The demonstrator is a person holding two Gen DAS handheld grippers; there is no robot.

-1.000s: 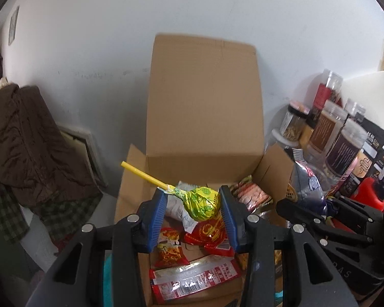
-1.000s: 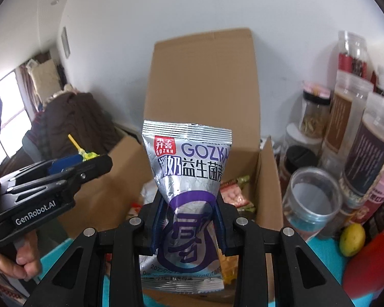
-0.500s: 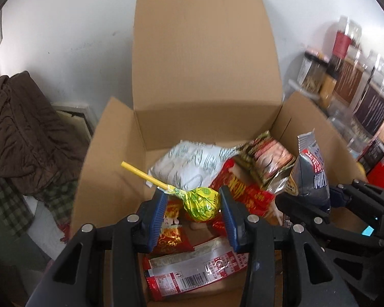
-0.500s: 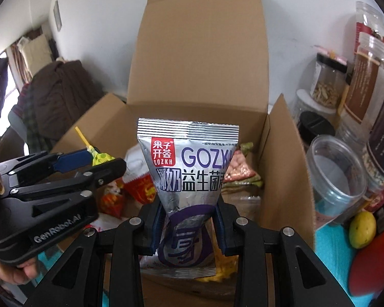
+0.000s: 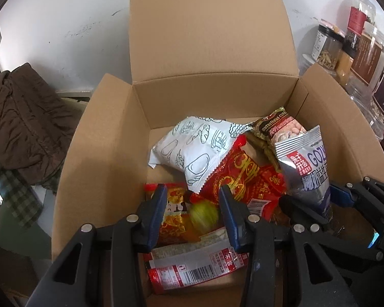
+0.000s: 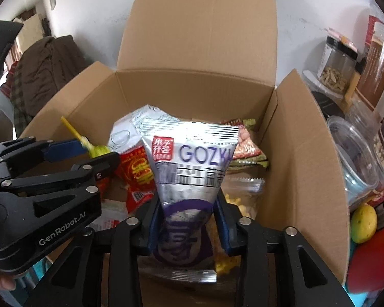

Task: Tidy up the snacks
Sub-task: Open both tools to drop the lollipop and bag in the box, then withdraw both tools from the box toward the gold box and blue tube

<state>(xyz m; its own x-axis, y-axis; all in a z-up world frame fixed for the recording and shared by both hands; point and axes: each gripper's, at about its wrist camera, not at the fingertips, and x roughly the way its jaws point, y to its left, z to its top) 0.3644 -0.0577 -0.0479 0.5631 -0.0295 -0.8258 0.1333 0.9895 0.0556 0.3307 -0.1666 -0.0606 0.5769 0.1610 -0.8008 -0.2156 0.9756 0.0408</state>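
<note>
Here the left gripper [image 5: 192, 212] hangs over the open box [image 5: 102, 138], its fingers opening, and the blurred green lollipop [image 5: 204, 214] lies between them, clear of both pads. Beside it, the right gripper [image 6: 187, 220] has its fingers opening too, the silver pouch [image 6: 189, 163] upright between them above the packets.

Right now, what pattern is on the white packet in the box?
Dark outline doodles on the white packet; clearest in the left wrist view.

Desk [image 6: 42, 264], teal top, mostly hidden: open cardboard box [image 6: 302, 153] sits on it, jars [image 6: 338, 64] crowded right, a yellow fruit [image 6: 363, 220], probably lemon, beside them.
</note>
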